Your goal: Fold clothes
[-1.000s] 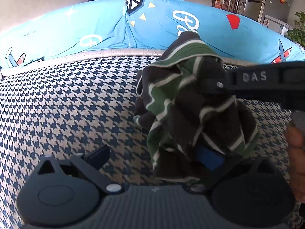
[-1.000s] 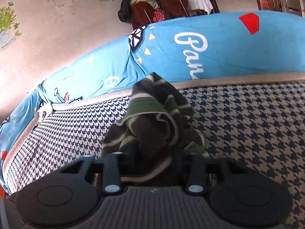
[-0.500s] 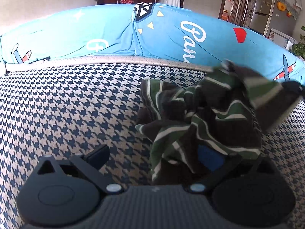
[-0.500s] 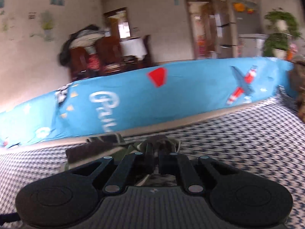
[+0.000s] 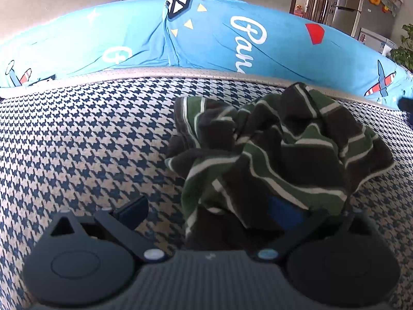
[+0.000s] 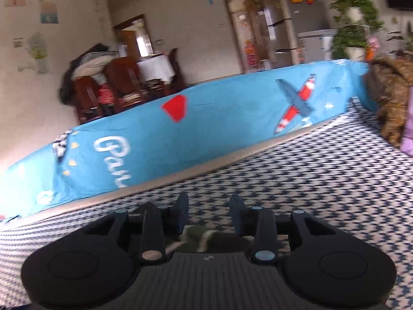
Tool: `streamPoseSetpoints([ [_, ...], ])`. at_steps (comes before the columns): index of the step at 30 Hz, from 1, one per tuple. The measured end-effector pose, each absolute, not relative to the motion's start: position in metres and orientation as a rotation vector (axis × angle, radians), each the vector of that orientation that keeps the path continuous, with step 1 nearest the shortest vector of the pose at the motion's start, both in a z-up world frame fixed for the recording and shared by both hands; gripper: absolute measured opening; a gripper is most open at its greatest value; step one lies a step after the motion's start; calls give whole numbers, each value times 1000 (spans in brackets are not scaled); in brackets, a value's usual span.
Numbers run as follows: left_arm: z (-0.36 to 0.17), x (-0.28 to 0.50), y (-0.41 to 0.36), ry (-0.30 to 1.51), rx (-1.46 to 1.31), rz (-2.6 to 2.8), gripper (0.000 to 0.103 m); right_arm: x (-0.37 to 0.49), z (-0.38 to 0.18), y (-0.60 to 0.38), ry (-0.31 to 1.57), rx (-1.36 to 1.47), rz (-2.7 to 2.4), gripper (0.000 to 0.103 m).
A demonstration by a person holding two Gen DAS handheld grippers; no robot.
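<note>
A crumpled dark brown and green striped garment (image 5: 278, 160) lies in a heap on the houndstooth sofa seat (image 5: 77, 149). My left gripper (image 5: 209, 217) is open; its left finger (image 5: 131, 209) is bare, and the cloth drapes over its right finger. My right gripper (image 6: 209, 211) is open and empty, lifted above the seat (image 6: 322, 170), with a bit of the garment (image 6: 206, 237) just below its fingers. A dark tip of the right gripper shows at the left wrist view's right edge (image 5: 406, 103).
A bright blue printed cover (image 5: 232, 44) drapes the sofa back along the far edge of the seat. A brown furry throw and a pink item (image 6: 395, 103) sit at the seat's right end. Dining chairs (image 6: 108, 90) and a fridge (image 6: 291, 31) stand behind the sofa.
My right gripper has let go of the garment, opened, and swung up and to the right. The garment has dropped into a heap on the seat. My left gripper has stayed open.
</note>
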State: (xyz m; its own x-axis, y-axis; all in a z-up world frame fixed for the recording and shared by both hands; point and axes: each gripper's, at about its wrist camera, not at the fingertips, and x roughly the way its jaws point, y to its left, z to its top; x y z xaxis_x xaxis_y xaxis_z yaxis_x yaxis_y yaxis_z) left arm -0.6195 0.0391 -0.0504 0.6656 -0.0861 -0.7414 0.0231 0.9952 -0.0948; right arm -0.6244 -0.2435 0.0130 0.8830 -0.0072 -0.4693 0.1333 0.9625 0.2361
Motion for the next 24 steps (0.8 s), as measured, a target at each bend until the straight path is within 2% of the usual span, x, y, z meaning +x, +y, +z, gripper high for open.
streamPoseSetpoints([
  [6, -55, -620, 35, 852, -65, -81, 103, -612, 2, -210, 536, 242, 177, 54],
  [10, -57, -619, 36, 868, -76, -86, 103, -599, -12, -190, 581, 205, 221, 73],
  [17, -55, -624, 32, 890, -96, -180, 103, -574, -48, -168, 702, 148, 283, 81],
  [19, -56, -626, 28, 897, -86, -212, 103, -570, -58, -160, 731, 110, 279, 80],
  [21, -57, -627, 23, 899, -64, -231, 103, -568, -62, -159, 748, 115, 287, 64],
  [22, -59, -626, 21, 898, -54, -232, 103, -567, -63, -159, 757, 118, 291, 49],
  [24, -61, -624, 16, 893, -40, -228, 103, -568, -62, -160, 756, 132, 300, 35],
])
